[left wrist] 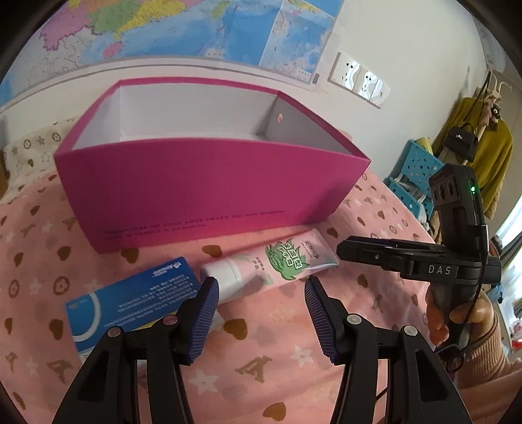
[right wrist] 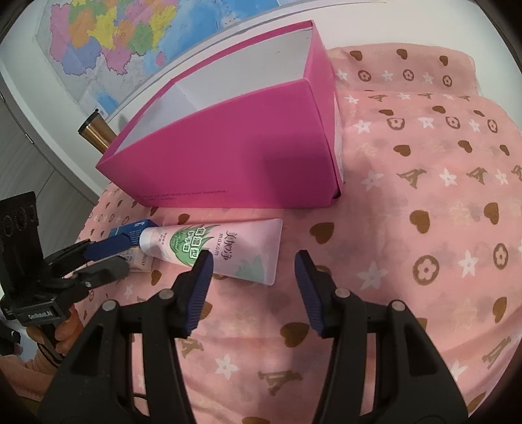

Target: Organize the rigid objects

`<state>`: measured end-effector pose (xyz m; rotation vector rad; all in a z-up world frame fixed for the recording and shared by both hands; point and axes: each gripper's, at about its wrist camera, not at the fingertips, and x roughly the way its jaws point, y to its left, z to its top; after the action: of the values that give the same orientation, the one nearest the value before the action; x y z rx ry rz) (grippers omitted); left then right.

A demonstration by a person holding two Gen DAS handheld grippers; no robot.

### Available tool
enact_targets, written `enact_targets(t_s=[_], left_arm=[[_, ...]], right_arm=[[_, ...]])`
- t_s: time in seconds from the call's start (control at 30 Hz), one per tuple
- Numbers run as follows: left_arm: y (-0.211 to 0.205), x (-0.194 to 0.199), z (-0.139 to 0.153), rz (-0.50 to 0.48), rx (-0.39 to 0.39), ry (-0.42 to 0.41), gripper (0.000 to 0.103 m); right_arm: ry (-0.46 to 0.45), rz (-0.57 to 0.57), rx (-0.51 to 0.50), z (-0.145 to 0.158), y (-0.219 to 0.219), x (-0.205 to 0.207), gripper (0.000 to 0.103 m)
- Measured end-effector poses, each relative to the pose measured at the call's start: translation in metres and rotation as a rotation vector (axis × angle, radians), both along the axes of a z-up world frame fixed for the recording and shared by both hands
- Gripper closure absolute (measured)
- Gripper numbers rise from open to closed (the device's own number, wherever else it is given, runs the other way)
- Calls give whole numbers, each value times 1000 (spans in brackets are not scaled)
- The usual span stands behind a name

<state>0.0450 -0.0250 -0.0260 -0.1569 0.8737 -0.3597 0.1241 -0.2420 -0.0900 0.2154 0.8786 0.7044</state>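
While the pink cloth (left wrist: pixel 277 329) with its hearts, stars and flowers fills most of both views, the big magenta box (left wrist: pixel 202 186) sits open-topped in the upper middle of the left wrist view, white inside, with nothing I can see in it. Behind it, a coloured map (left wrist: pixel 182 26) runs across the top of the frame.

Just below the box's front wall lies a blue carton (left wrist: pixel 130 296), lower left in the left wrist view, flat on the cloth. Right beside it, touching or nearly, lies a pink tube (left wrist: pixel 277 264) with green leaf print, white cap pointing left.

The left hand-held gripper (left wrist: pixel 261 313) is partly open with nothing between its pads; its left pad sits over the tube's cap end, but I can't tell if it touches. The right hand-held gripper (right wrist: pixel 251 285) is also partly open and empty, hovering just below the tube's flat end in the right wrist view, lower middle of frame.
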Motion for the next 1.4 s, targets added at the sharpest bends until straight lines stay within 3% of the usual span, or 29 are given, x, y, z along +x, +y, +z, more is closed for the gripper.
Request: enact_targets(t_s=[0.2, 0.53, 0.87, 1.4], left_arm=[[-8, 4, -4, -18, -12, 21, 47], [3, 11, -5, 43, 18, 34, 47], [-11, 19, -10, -10, 26, 58, 44], [-18, 18, -7, -14, 45, 37, 45]], right_arm=[[7, -7, -3, -2, -2, 3, 49], [12, -1, -1, -3, -2, 6, 49], [12, 3, -5, -5, 0, 6, 49], [25, -25, -6, -12, -3, 12, 49]])
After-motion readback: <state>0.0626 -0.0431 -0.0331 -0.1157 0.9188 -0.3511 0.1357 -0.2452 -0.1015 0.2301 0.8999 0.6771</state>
